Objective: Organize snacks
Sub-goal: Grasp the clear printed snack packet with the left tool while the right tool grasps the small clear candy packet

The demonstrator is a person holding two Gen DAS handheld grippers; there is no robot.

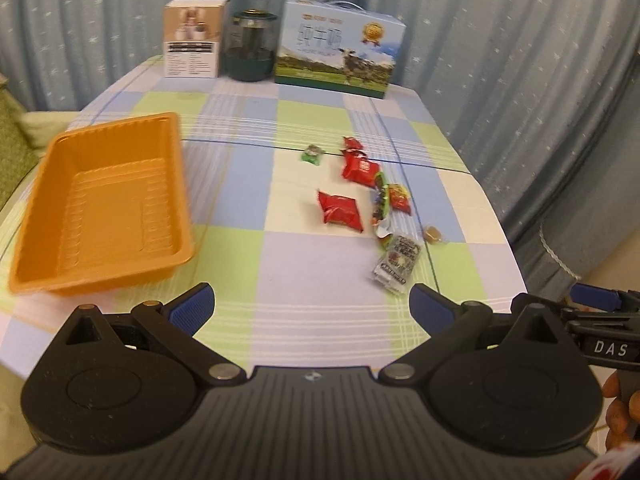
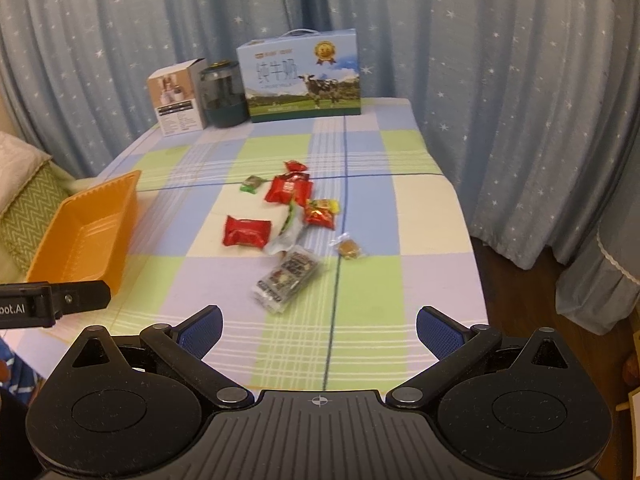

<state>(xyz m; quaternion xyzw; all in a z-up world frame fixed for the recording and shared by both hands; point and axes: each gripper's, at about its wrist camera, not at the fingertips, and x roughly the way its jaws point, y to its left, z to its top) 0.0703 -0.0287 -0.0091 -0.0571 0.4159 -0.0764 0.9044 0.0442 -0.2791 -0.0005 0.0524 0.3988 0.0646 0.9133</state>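
Nearest the lens in each wrist view, a pair of blue-padded fingers is seen spread wide with nothing between them: the left gripper (image 1: 311, 308) and the right gripper (image 2: 319, 330) are both held low over the near edge of the checked tablecloth (image 1: 312, 264).

At the left, the orange tray (image 1: 102, 204) is found on the cloth, and nothing is seen inside it. Well apart from it, toward the middle and right, the snacks are scattered: a small green candy (image 1: 312, 155), a red packet (image 1: 340, 210) lying alone, another red packet (image 1: 360, 169) farther back, a long green-and-silver wrapper (image 1: 380, 204), a red-and-yellow packet (image 1: 400, 197) touching that wrapper, a clear printed pack (image 1: 396, 263) nearest the grippers, and a small brown sweet (image 1: 433, 234) just beside it. Along the far edge, a white box (image 1: 193, 38), a dark jar (image 1: 250, 46) and a milk carton (image 1: 340, 46) are lined up.

No part of the sorting is judged to be done; every snack is left on the cloth and none is gripped.

The tray's left end is cut off in the right wrist view, the print on the wrappers cannot be read, and motion blur softens the tray's edges. Only a fingertip of the person's hand (image 1: 622, 412) is shown.
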